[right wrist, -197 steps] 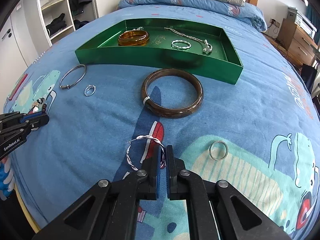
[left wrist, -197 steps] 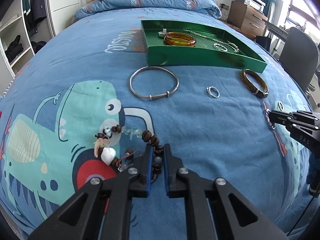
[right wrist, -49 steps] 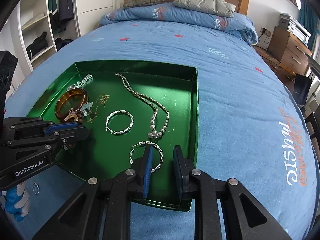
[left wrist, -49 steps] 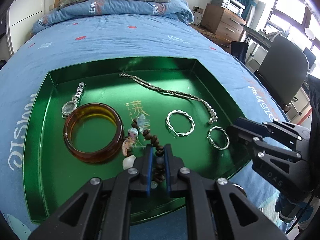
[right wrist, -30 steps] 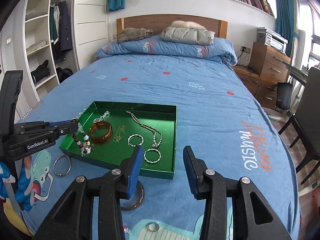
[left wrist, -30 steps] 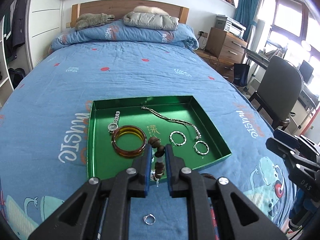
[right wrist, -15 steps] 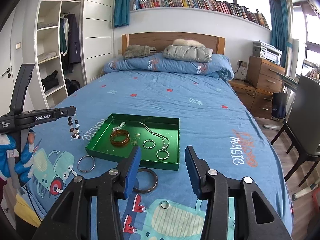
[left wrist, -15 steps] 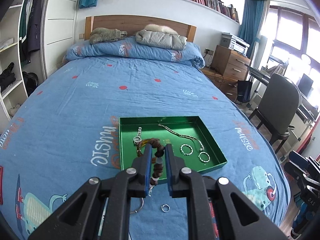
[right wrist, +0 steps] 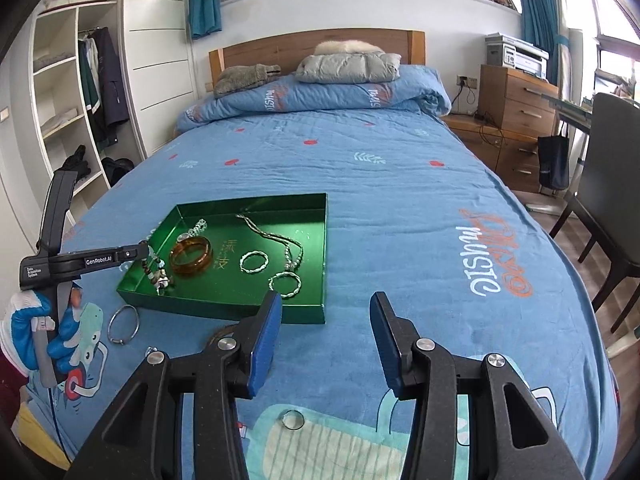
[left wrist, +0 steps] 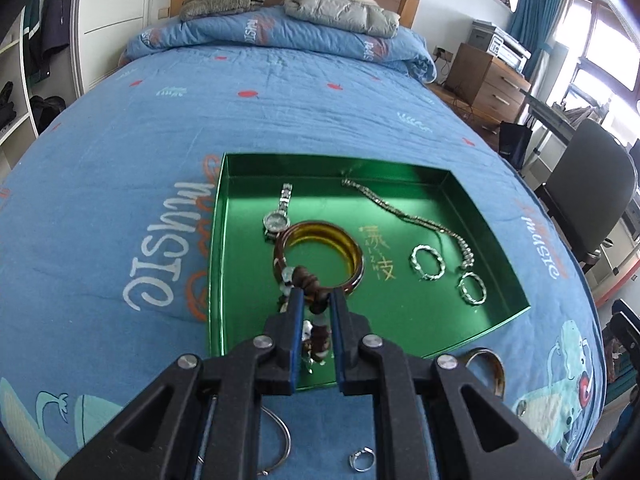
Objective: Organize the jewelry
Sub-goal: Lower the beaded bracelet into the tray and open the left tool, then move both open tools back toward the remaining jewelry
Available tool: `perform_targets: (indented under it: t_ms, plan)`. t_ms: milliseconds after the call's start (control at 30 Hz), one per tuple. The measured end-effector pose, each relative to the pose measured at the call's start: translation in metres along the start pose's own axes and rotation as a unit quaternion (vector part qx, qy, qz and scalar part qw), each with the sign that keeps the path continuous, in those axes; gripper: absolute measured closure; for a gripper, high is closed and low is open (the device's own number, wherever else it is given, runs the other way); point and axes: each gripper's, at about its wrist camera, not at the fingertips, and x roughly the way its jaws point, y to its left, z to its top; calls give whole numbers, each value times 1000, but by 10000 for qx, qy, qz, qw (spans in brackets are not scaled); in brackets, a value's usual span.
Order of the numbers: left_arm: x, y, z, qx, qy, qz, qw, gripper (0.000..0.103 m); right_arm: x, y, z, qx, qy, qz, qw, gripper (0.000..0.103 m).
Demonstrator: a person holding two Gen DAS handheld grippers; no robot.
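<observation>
My left gripper (left wrist: pixel 316 300) is shut on a brown wooden bead bracelet (left wrist: pixel 306 278), whose white charm hangs below the fingers. In the right wrist view the left gripper (right wrist: pixel 144 254) holds the bracelet (right wrist: pixel 158 272) over the near left corner of the green tray (right wrist: pixel 224 306). The tray (left wrist: pixel 218 248) holds a watch (left wrist: pixel 277 220), an amber bangle (left wrist: pixel 320 256), a silver necklace (left wrist: pixel 408 216) and two twisted silver hoops (left wrist: pixel 428 268). My right gripper (right wrist: pixel 326 312) stands open with nothing in it, above the blue bedcover just in front of the tray.
On the bedcover near the tray lie a thin silver bangle (right wrist: pixel 124 324), a dark brown bangle (left wrist: pixel 486 364), a small ring (left wrist: pixel 362 460) and a plain band ring (right wrist: pixel 292 419). A gloved hand (right wrist: pixel 36 332) holds the left tool. A chair (right wrist: pixel 612 208) stands right of the bed.
The right gripper has let go of a twisted hoop in the tray and drawn back, open. The left gripper rose with the bead bracelet and has now come back down towards the tray.
</observation>
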Motion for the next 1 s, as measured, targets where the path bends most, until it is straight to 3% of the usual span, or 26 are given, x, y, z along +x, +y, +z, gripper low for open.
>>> perform_targets:
  t_ms: [300, 367, 567, 733, 1000]
  plan:
    - [26, 6, -16, 30, 446, 5, 9990, 89, 7, -6, -7, 95, 105, -41, 9999, 58]
    - [21, 5, -16, 51, 432, -41, 9990, 58, 2, -4, -6, 90, 84, -44, 9999, 58]
    - [-3, 5, -10, 0, 277, -82, 9996, 54, -24, 1, -3, 47, -61, -85, 9999, 57]
    - [-49, 3, 2, -40, -80, -122, 9999, 54, -52, 5, 0, 31, -237, -103, 9997, 57]
    - [-162, 11, 9, -73, -1032, -82, 9946, 54, -102, 18, 5, 37, -686, -39, 9976, 52]
